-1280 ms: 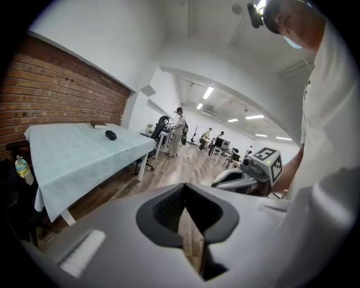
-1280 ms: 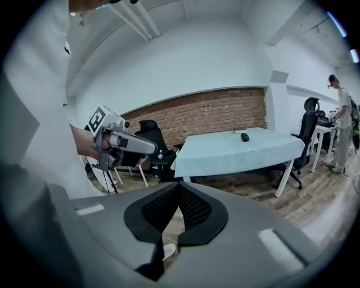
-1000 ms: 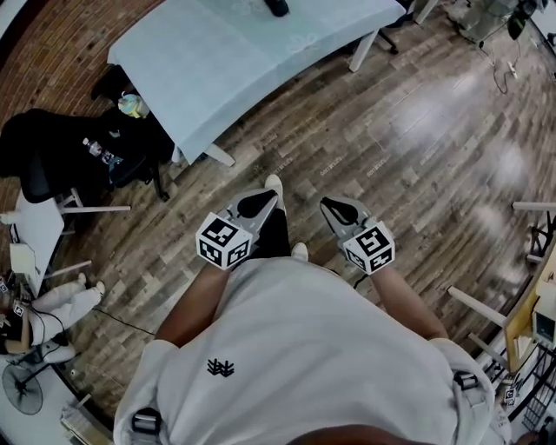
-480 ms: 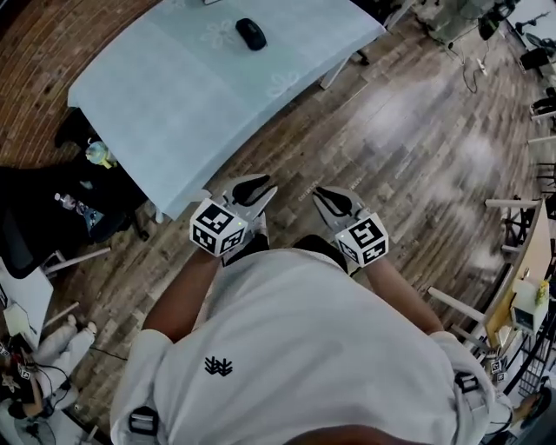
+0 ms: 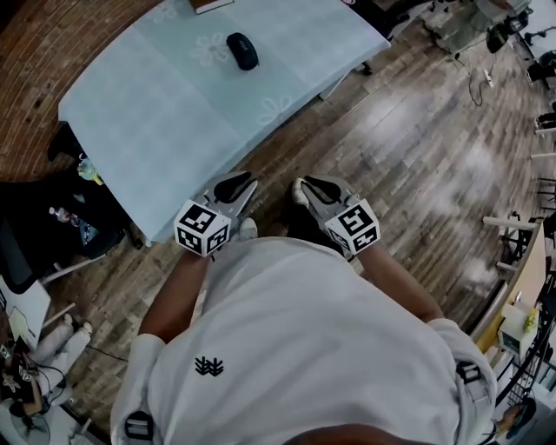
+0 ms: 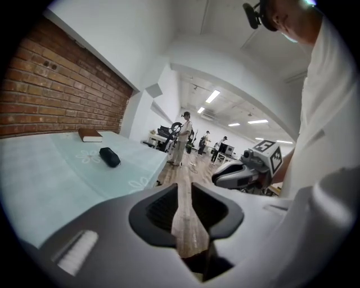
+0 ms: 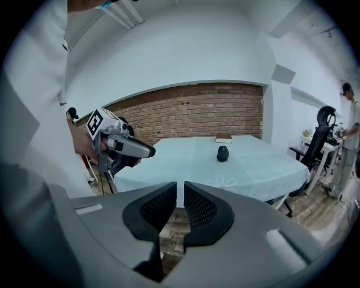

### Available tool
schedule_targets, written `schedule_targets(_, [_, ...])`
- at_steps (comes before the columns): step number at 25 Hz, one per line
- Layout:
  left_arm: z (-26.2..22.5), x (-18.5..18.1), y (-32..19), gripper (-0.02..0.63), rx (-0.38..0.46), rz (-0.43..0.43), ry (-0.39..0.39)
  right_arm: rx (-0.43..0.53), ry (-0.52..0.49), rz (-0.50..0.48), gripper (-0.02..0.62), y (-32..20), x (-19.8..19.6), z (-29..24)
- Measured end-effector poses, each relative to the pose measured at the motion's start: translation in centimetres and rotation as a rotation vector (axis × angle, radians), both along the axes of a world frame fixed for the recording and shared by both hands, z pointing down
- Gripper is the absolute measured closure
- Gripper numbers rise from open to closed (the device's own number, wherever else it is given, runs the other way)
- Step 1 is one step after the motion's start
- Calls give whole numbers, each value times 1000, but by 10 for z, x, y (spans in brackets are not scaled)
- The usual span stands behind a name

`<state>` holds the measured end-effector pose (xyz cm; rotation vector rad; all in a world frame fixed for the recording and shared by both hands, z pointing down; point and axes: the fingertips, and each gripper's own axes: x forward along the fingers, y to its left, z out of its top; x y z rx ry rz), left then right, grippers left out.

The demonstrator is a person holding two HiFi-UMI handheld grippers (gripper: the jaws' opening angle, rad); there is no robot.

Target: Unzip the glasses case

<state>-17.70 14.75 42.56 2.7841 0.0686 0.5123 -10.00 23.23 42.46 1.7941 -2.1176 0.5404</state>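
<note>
You stand on the wooden floor [image 5: 408,139] just off the near edge of the table [image 5: 156,130], which carries a pale blue cloth. The glasses case [image 5: 242,50], dark and oval, lies on the cloth toward the far side of the table. It is set in from every edge and well apart from both grippers. A book [image 5: 207,4] lies beyond the case, close to the far edge. The left gripper [image 5: 236,183] is held in front of your torso, with its tips over the floor just beside the table's near edge. Its jaws stand a narrow gap apart, only floorboards show between them, and it holds nothing. The right gripper [image 5: 309,185] is held level with the left one, near it but not touching, and also over the floor. Its jaws are parted by a thin slit, narrower than the left gripper's gap, and nothing sits between them. In the right gripper view the near table edge runs across just above the jaw tips, and the case sits beyond that edge, slightly right of the jaw line. Open floor extends to your right and past the table's right corner. A dark chair [image 5: 35,235] and small clutter stand close against the table's left side. In the left gripper view a standing person [image 6: 183,138] is visible far down the room.
</note>
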Motion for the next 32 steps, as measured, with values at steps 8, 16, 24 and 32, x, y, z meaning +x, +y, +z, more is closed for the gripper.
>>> schedule_targets(8, [-1,97,-49,472,29,-180,-44,-8,12,-166,574,-57,114,10])
schedule_targets(16, [5,140,-99,472,33,-345,-75,-58,9,-245,572,-112,173,46])
schedule_targets(24, [18,133,-174,474,6,-390,-91,-127,36,-262,558,-185,166,73])
schedule_targets(32, [44,158,-239,474,-1,-397,-131,-182,112,-260,552,-263,178,107])
